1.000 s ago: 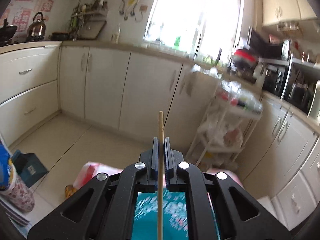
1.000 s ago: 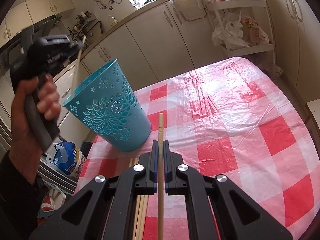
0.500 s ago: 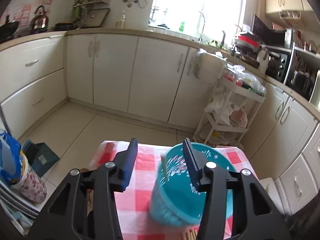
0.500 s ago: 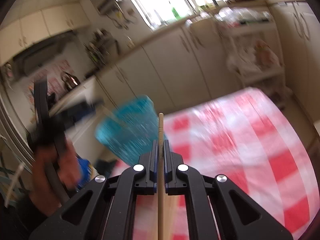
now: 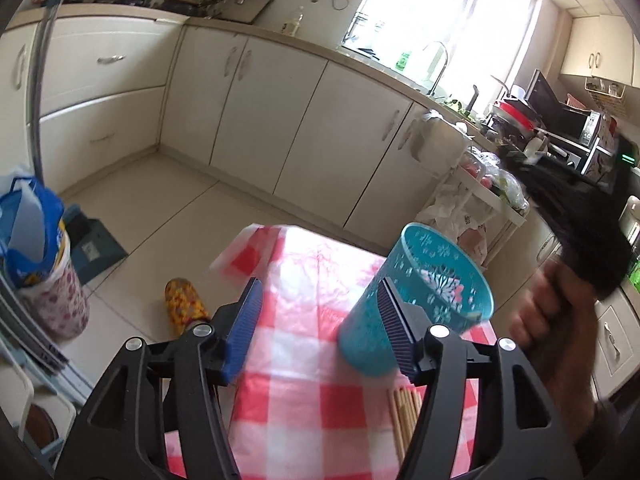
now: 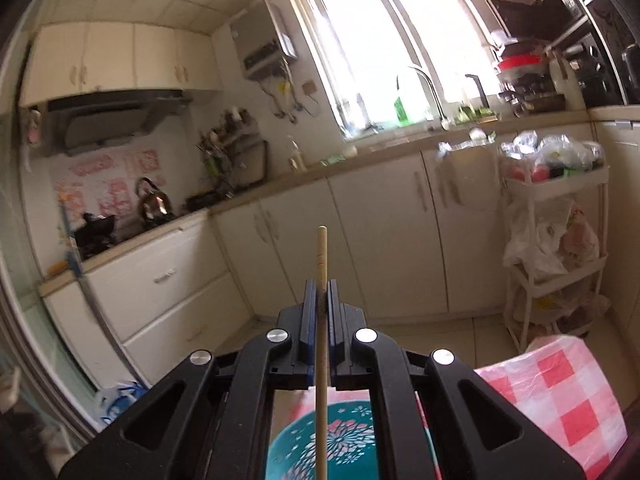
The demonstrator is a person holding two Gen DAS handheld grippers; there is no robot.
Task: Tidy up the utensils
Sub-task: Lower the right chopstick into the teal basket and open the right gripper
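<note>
The left gripper point(image 5: 320, 320) has just been opening, nothing between its jaws. The right gripper point(image 6: 320, 300) pinches one chopstick point(image 6: 321, 320) above the teal basket point(image 5: 420, 304), near the table point(image 5: 304, 280) far edge.

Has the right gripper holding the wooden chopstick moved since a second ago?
Yes. The right gripper rose: the checkered tablecloth has dropped low in its view, and the teal basket now sits beneath it.

Basket point(image 5: 416, 312) stands on tabletop point(image 5: 304, 360), at 2 o'clock of left gripper point(image 5: 320, 328). Chopstick bundle point(image 5: 402, 412) lies on tabletop at basket's 6 o'clock. Right gripper point(image 6: 320, 320) sits above basket, chopstick point(image 6: 321, 264) between jaws. Cart point(image 5: 480, 208) behind tabletop at 1 o'clock.
</note>
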